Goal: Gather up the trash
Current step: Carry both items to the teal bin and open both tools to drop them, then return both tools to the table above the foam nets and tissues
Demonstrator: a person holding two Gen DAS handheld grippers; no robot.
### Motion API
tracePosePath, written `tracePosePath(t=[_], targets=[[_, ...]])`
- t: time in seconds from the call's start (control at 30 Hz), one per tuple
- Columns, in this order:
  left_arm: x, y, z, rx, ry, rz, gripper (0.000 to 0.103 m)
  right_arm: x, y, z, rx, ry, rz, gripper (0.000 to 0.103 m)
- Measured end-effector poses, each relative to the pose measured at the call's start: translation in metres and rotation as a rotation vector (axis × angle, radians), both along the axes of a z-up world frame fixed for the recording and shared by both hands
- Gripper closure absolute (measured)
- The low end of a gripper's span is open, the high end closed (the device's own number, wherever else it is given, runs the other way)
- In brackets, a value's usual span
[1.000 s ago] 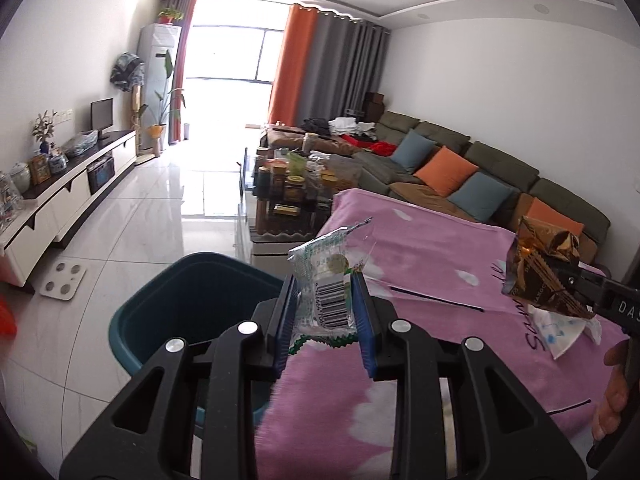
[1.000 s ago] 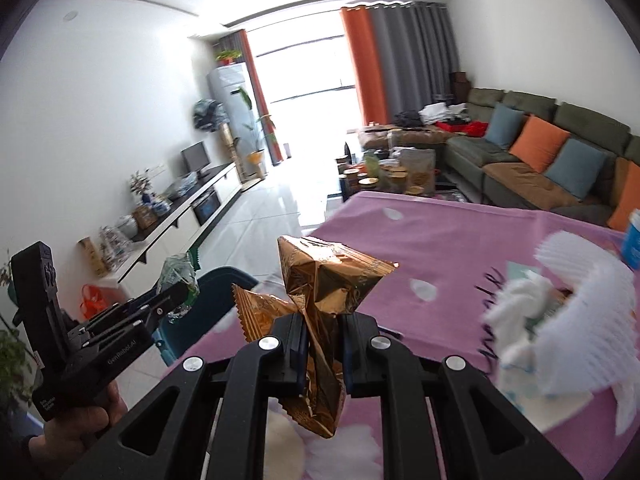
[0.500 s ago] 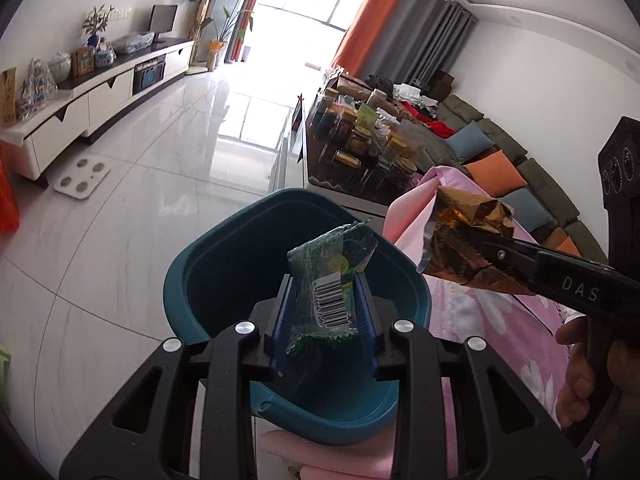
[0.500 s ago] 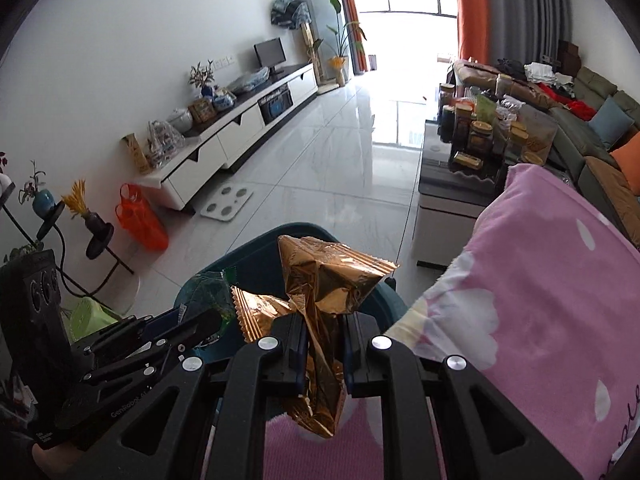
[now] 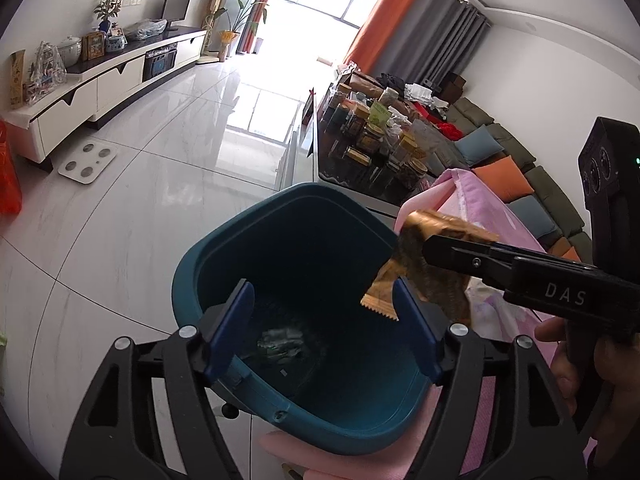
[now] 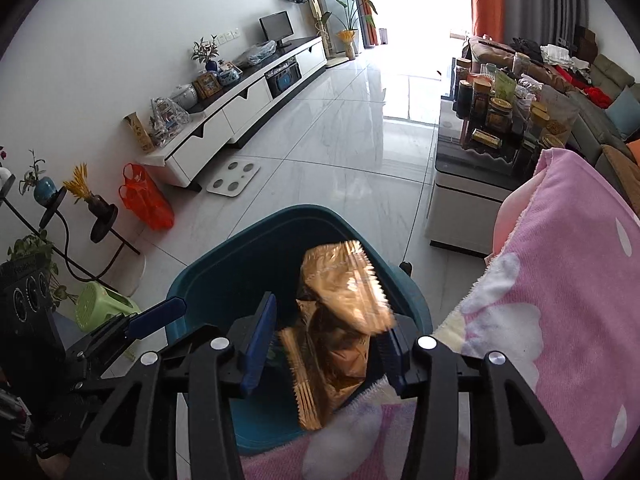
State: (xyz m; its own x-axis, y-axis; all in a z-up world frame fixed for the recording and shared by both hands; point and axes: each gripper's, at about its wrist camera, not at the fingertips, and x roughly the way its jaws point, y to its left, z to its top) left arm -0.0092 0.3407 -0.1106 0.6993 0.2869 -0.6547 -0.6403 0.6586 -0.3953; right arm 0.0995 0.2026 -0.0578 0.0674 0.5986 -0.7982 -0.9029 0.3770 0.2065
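Both cameras sit on the grippers and look forward and steeply down along the fingers, close over the bin (image 5: 280, 240) (image 6: 224, 280). The left view faces it from nearer the floor (image 5: 140, 200) side; the right view (from beside the blanket (image 6: 560, 300)) faces the same way. Both share the bin, the floor (image 6: 340, 152) and the TV stand (image 5: 100, 80) (image 6: 240, 104).

Look past your work and you see a glossy white tiled floor (image 6: 344, 148) with a white bathroom scale (image 6: 233, 177) lying on it. Along the wall runs a long white TV cabinet (image 6: 240, 108) carrying a small monitor (image 6: 276, 28), a potted plant (image 6: 206, 54) and ornaments. An orange plastic bag (image 6: 146, 202) stands near its end. Jars crowd a dark coffee table (image 5: 372, 148). Orange curtains (image 5: 380, 16) frame the bright window, and a pink blanket (image 6: 560, 292) lies at your right.
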Motion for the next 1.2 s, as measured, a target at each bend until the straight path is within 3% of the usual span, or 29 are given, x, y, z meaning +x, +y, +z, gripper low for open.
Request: tracePosePath(t=[0.23,0.4,0.47,0.77,0.93,1.2], targets=[[-0.013,-0.007,0.016,0.048,-0.029,0.049,0.017,0.001,-0.004,0.006,0.043,0.031,0.002,0.047],[-0.031,-0.01,0.031,0.083,-0.038,0.084,0.007,0.0,-0.016,0.021,0.095,0.001,-0.012,0.045],[-0.034,-0.013,0.04,0.103,-0.048,0.1,0.006,0.0,-0.024,0.029,0.12,-0.021,-0.022,0.039],[-0.034,-0.047,0.086,0.196,-0.091,0.089,0.006,0.005,-0.081,0.055,0.209,-0.123,-0.104,0.016],[-0.024,-0.082,0.111,0.253,-0.129,0.043,0.006,0.007,-0.12,0.065,0.251,-0.168,-0.16,0.009],[-0.002,-0.153,0.147,0.391,-0.203,-0.06,0.006,0.002,-0.191,0.076,0.317,-0.263,-0.284,0.007]])
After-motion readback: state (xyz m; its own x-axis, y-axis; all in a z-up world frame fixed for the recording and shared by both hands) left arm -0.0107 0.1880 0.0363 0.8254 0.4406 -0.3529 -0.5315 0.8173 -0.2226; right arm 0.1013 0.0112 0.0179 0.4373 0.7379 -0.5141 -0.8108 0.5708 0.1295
